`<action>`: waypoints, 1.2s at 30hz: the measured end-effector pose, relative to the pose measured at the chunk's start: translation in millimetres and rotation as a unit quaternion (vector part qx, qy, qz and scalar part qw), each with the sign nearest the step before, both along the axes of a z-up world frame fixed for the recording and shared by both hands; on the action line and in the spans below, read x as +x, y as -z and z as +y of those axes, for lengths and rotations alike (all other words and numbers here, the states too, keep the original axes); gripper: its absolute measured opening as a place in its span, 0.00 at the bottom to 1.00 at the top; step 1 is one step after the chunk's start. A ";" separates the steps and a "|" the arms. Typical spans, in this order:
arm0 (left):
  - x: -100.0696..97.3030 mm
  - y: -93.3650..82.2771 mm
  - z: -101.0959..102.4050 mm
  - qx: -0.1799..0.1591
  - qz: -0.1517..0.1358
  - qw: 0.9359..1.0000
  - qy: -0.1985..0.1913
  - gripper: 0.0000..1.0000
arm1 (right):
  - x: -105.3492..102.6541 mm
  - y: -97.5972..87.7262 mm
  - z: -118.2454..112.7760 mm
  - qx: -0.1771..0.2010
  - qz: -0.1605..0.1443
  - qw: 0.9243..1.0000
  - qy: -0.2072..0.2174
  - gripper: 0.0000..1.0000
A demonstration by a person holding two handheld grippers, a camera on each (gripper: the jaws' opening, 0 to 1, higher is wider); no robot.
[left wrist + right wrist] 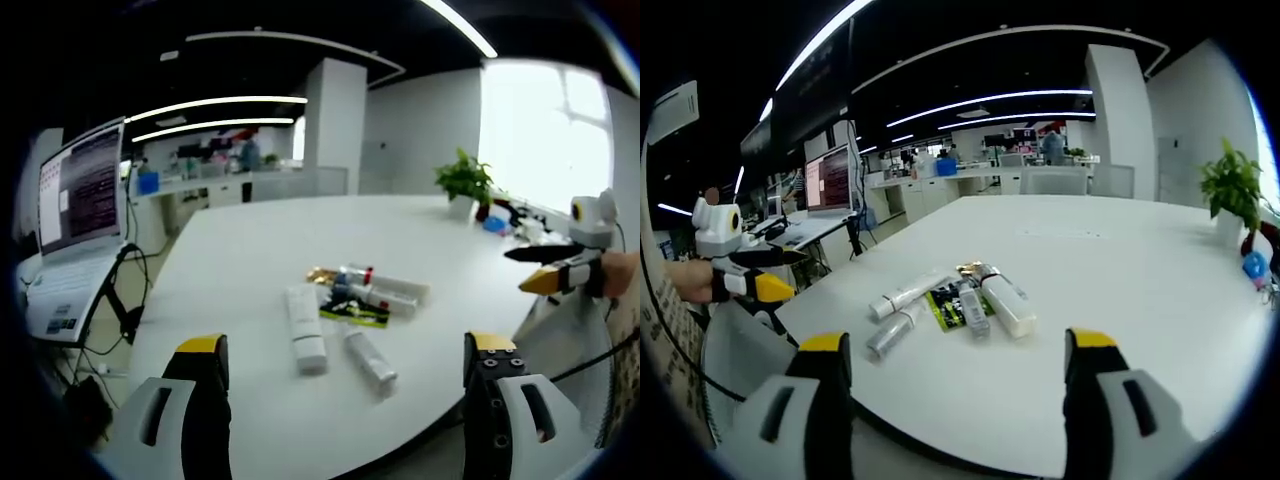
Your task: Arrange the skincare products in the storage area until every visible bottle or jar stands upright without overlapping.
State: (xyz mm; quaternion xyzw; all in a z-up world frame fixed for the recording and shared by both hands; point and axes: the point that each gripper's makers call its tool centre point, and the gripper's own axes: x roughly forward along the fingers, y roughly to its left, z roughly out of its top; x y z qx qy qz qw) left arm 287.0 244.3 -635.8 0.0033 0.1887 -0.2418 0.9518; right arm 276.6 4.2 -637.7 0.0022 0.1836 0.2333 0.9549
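Skincare tubes and bottles [345, 315], all lying flat in a loose cluster mid white counter [250, 250]; left claw [345, 375] and right claw [955, 365] both spread apart, holding nothing, short of the cluster.

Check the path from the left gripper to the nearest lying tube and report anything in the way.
Nothing visible blocks it. The left gripper is open, and only bare white table lies between it and the nearest tube, which lies flat beside the other tubes.

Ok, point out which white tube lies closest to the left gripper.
The short white tube, lying at the near right of the cluster; the longer tube beside it sits slightly farther back.
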 end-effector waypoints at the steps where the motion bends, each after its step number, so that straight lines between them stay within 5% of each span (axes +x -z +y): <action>1: -0.1 0.0 0.2 0.000 0.000 1.000 0.000 0.95 | -0.1 0.0 0.2 -0.001 0.000 1.000 0.000 0.89; 36: -2.2 1.5 -3.8 0.003 0.000 1.000 0.016 0.94 | 2.9 5.2 -0.9 0.002 0.045 0.999 0.012 0.88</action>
